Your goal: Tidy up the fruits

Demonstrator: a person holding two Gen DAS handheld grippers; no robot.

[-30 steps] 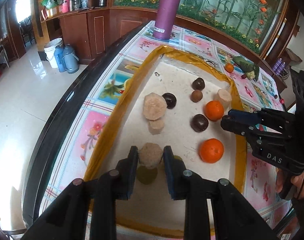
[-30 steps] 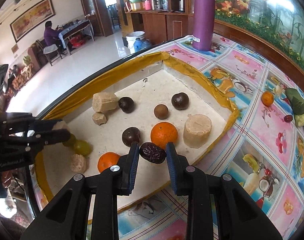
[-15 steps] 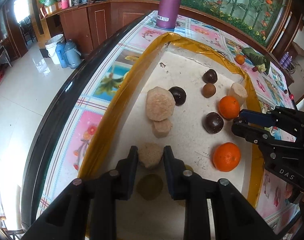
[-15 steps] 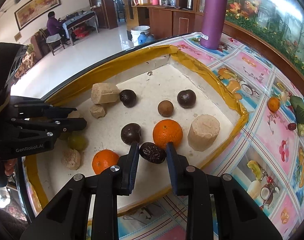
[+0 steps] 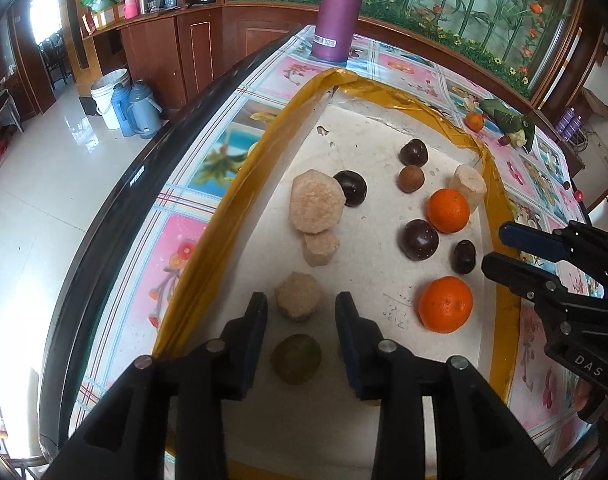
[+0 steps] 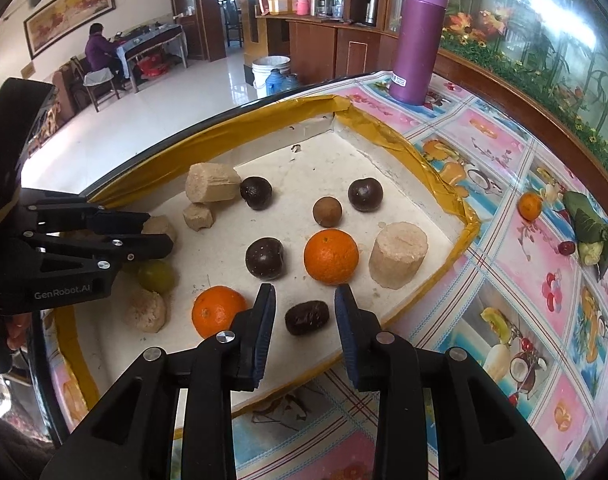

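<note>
Two black hand-held grippers point steeply downward. The left gripper (image 5: 299, 320) has just been opening — its blue-padded fingers (image 5: 257, 320) stand apart, gripping nothing. The right gripper (image 6: 304, 312) has also just been parting, its fingers (image 6: 346, 316) clear of contact.

Glossy white tile floor (image 5: 31, 184); dark wood cabinets (image 5: 175, 52); framed painting (image 6: 69, 10) on wall.

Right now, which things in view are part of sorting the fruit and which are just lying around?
Job: oranges, dark date, green fruit, brown round fruits, beige chunks, tray.

Lying about: purple flask, leaf-wrapped bundle, white bucket, blue jugs.
</note>
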